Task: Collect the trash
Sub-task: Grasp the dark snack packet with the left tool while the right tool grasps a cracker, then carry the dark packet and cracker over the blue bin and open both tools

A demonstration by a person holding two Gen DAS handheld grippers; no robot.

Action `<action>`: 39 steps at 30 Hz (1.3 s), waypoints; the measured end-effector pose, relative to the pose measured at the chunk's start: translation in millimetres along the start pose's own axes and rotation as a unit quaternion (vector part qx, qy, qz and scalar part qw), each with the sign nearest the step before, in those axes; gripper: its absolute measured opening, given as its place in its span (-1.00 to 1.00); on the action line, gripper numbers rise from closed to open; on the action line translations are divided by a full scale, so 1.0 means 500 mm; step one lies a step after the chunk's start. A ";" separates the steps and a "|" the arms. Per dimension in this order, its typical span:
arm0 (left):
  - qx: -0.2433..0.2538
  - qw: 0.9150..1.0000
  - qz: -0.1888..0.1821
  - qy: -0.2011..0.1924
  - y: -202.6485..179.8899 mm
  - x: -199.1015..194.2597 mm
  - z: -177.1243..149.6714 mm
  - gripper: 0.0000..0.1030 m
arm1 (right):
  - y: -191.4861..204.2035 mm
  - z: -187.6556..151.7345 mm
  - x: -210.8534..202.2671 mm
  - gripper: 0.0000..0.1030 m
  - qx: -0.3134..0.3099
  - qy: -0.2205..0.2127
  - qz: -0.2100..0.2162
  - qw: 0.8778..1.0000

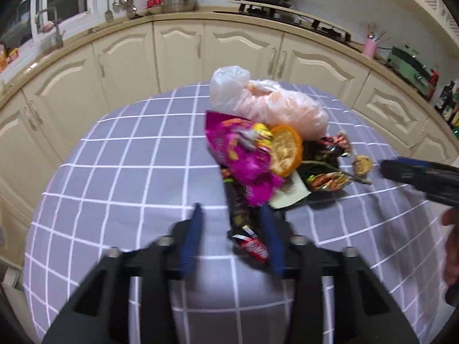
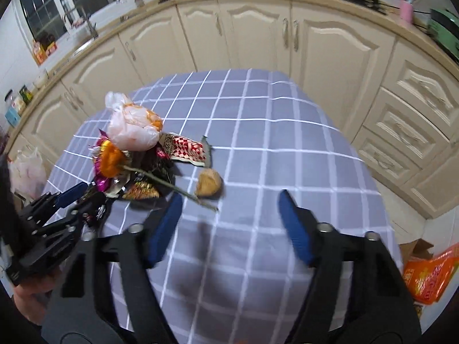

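Note:
A trash pile lies on the grey checked tablecloth (image 1: pixel 114 172): a pale pink plastic bag (image 1: pixel 266 106), a magenta snack wrapper (image 1: pixel 241 154), an orange peel (image 1: pixel 287 150) and dark wrappers. My left gripper (image 1: pixel 231 207) stands open over the pile's near end. A black wrapper with a red end (image 1: pixel 243 223) lies between its fingers, close to the right one and apart from the left one. My right gripper (image 2: pixel 231 195) is open with nothing between its fingers. A brown lump (image 2: pixel 209 185) and a thin stem (image 2: pixel 172 186) lie just beyond its left fingertip.
A red-and-white checked wrapper (image 2: pixel 189 149) lies behind the lump. Cream kitchen cabinets (image 2: pixel 258 28) curve around the table's far side. On the floor are a white bag (image 2: pixel 27 172) at the left and an orange bag (image 2: pixel 427 278) with cardboard at the right.

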State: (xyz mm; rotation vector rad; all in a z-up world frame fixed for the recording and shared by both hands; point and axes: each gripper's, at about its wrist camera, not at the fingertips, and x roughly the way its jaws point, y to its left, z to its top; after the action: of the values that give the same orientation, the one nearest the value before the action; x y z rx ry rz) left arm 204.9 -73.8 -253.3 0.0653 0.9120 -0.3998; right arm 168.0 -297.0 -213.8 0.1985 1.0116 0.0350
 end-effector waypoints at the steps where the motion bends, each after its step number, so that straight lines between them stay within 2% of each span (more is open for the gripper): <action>1: -0.005 1.000 -0.010 0.003 0.002 0.001 0.002 -0.66 | 0.006 0.004 0.013 -0.02 -0.004 0.006 0.002 1.000; 3: -0.004 1.000 -0.011 0.002 0.002 0.001 0.002 -0.68 | 0.024 0.006 0.033 -0.19 -0.023 0.007 -0.006 1.000; 4: -0.003 1.000 -0.011 0.002 0.003 -0.001 0.001 -0.69 | 0.031 0.004 0.033 -0.54 -0.029 0.007 -0.003 1.000; 19: 0.014 1.000 0.002 -0.008 0.040 -0.124 -0.102 -0.70 | -0.018 -0.083 -0.085 -0.56 0.011 -0.036 0.018 0.999; 22: 0.007 1.000 -0.015 -0.013 0.043 -0.149 -0.118 -0.71 | -0.027 -0.110 -0.110 -0.56 0.017 -0.043 0.027 0.999; 29: 0.030 0.998 -0.039 -0.031 -0.019 -0.188 -0.120 -0.73 | -0.053 -0.143 -0.166 -0.56 0.033 -0.062 0.043 0.997; 33: 0.057 0.998 -0.037 -0.018 -0.062 -0.179 -0.127 -0.72 | -0.077 -0.166 -0.187 -0.56 0.045 -0.068 0.042 0.996; 36: 0.083 0.996 -0.025 0.009 -0.087 -0.159 -0.148 -0.62 | -0.090 -0.183 -0.193 -0.56 0.047 -0.066 0.042 0.996; 37: 0.086 0.996 -0.020 0.016 -0.091 -0.153 -0.156 -0.36 | -0.093 -0.188 -0.192 -0.56 0.049 -0.064 0.044 0.996; 38: 0.088 0.996 -0.015 0.021 -0.095 -0.147 -0.164 -0.24 | -0.096 -0.193 -0.190 -0.56 0.049 -0.062 0.045 0.996; 39: 0.090 0.995 -0.019 0.023 -0.098 -0.143 -0.170 -0.21 | -0.100 -0.197 -0.190 -0.56 0.050 -0.060 0.045 0.996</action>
State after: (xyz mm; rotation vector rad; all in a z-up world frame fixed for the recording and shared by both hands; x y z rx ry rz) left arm 83.8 -77.9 -244.4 0.2230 0.9220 -0.5176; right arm 31.2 -342.9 -194.1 0.3343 0.8842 0.0538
